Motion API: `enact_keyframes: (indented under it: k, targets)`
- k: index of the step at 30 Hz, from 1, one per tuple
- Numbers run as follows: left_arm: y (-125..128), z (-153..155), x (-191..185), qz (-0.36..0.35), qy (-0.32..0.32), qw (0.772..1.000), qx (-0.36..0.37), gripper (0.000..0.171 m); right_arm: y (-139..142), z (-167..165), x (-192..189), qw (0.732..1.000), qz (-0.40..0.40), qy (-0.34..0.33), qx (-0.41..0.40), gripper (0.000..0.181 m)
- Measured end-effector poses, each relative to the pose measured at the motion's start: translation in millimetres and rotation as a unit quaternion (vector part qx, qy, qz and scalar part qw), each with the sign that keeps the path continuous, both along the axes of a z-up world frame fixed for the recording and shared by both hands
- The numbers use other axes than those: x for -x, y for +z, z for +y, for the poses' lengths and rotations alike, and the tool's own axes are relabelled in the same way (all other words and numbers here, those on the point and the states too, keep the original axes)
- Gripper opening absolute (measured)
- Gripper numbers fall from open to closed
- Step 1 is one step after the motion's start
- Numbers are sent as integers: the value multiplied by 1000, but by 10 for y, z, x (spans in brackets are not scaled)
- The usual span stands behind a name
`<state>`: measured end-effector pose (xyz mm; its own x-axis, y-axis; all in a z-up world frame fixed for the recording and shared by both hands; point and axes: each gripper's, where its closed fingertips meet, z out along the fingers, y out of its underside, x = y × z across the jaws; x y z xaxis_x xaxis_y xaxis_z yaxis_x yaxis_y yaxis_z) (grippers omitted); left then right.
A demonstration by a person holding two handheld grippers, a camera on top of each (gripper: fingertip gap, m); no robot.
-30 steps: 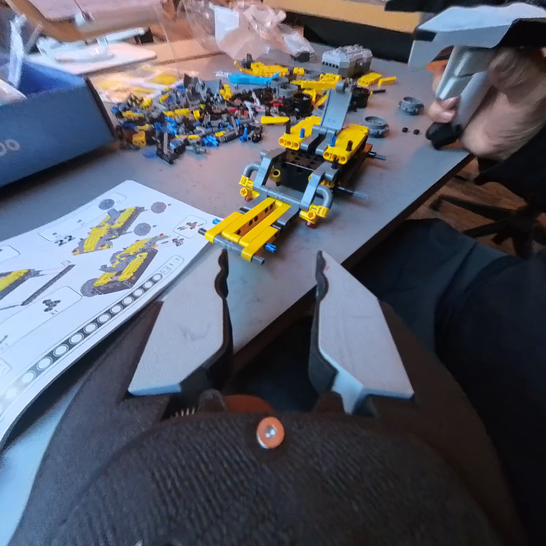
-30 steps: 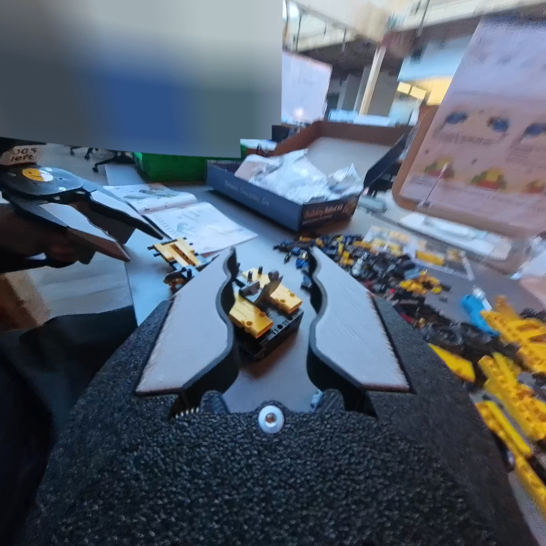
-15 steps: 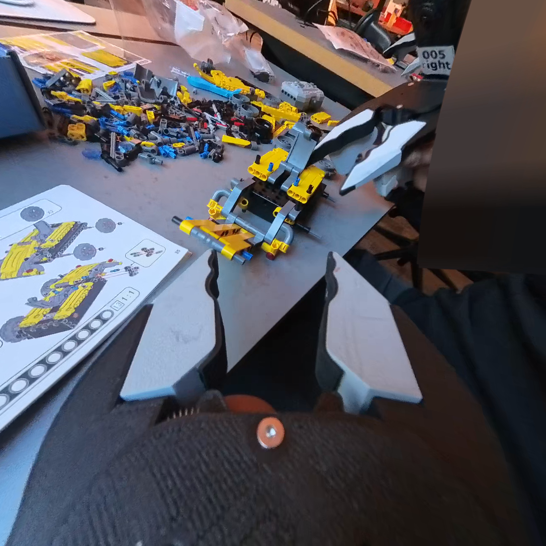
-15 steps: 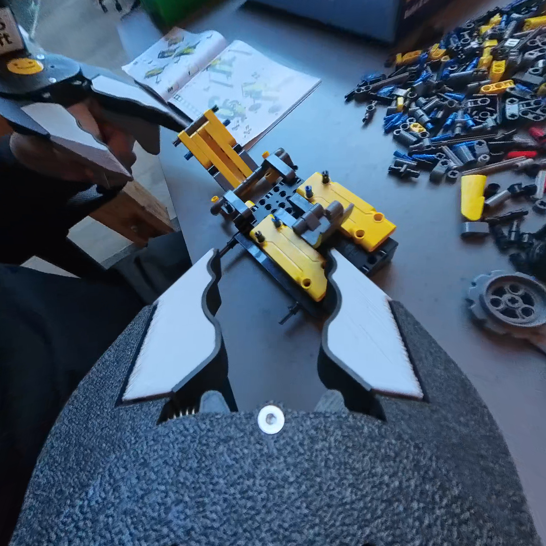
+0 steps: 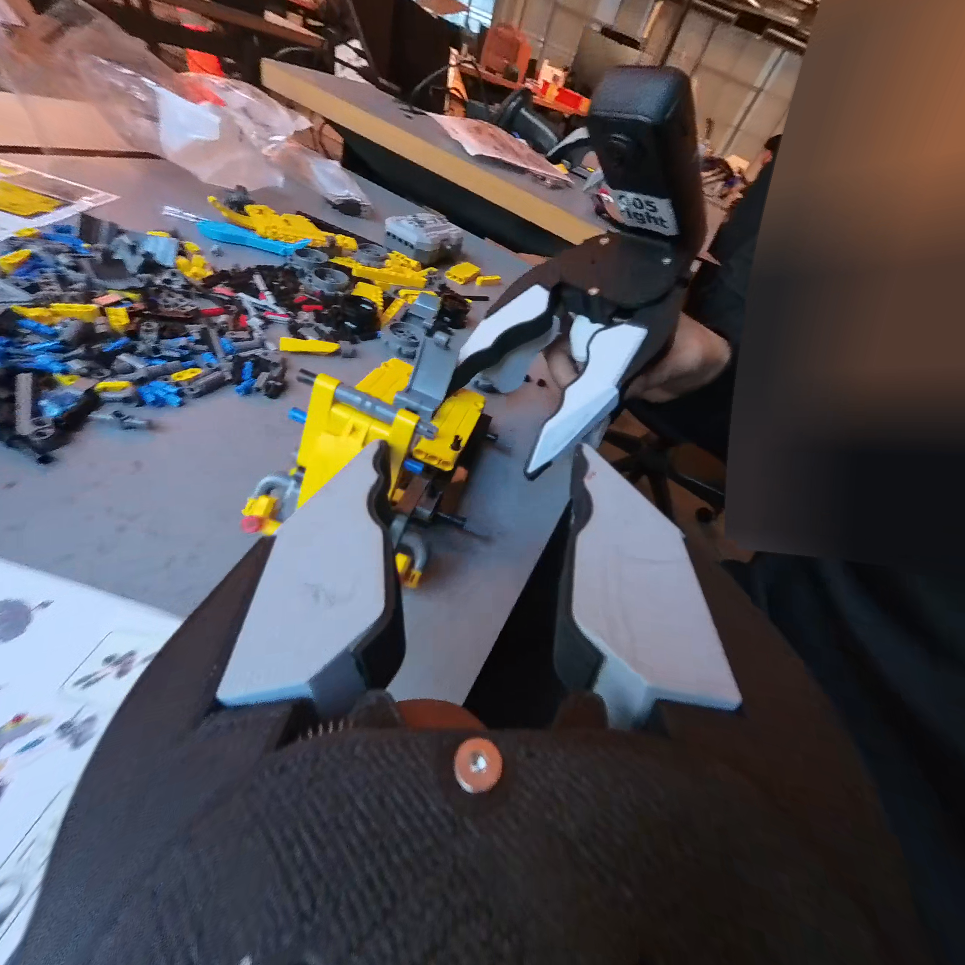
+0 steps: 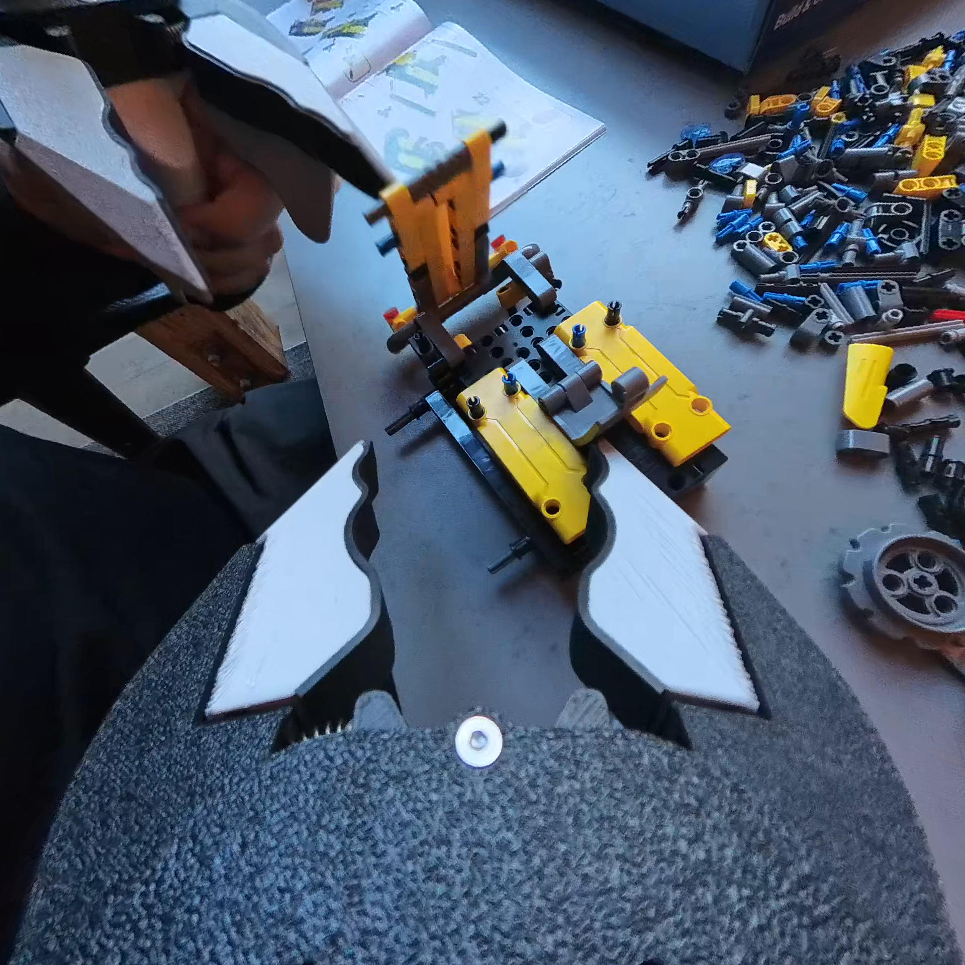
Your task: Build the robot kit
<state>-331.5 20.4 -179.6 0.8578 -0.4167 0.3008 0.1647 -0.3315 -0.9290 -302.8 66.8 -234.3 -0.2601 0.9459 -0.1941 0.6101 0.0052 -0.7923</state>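
Note:
A part-built brick vehicle (image 6: 527, 449) of yellow, grey and black parts lies on the grey table (image 6: 652, 250). Its yellow arm (image 6: 444, 230) stands tilted upright at the front. My left gripper (image 5: 478, 459) is open, and its left fingertip (image 5: 378, 459) touches the arm (image 5: 355, 423). In the right wrist view the left gripper (image 6: 287, 240) comes in from the top left, one tip at the arm's top bar. My right gripper (image 6: 480, 459) is open at the model's rear, its right finger (image 6: 642, 548) against a yellow side panel. It also shows in the left wrist view (image 5: 553, 381).
A heap of loose blue, yellow, grey and black parts (image 6: 835, 209) covers the table beyond the model. A grey toothed wheel (image 6: 908, 579) lies at the right. An open instruction booklet (image 6: 444, 99), a blue box (image 6: 757, 26) and clear bags (image 5: 219, 130) lie farther off. The table edge runs beside the model.
The model's yellow arm has swung from flat on the table to upright. My left gripper has moved forward onto it. My right gripper has come down to the model's rear.

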Motion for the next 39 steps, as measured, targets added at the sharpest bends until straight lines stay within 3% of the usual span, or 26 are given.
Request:
enact_keyframes:
  k: [4, 16, 26, 39]
  targets:
    - [-215, 126, -215, 3, -52, 998, 44, 73, -9, 11, 3, 1000, 2, 6, -9, 79]
    - [-232, 122, -221, 73, -82, 991, 71, 77, -46, -5, 10, 999, 0, 17, -51, 82]
    - [-267, -20, -6, 104, -22, 992, 71, 76, -73, 21, -28, 996, 0, 7, -87, 80]
    - [-550, -308, 372, 99, 66, 986, 114, 79, -44, 117, -67, 994, 1, -10, -105, 79]
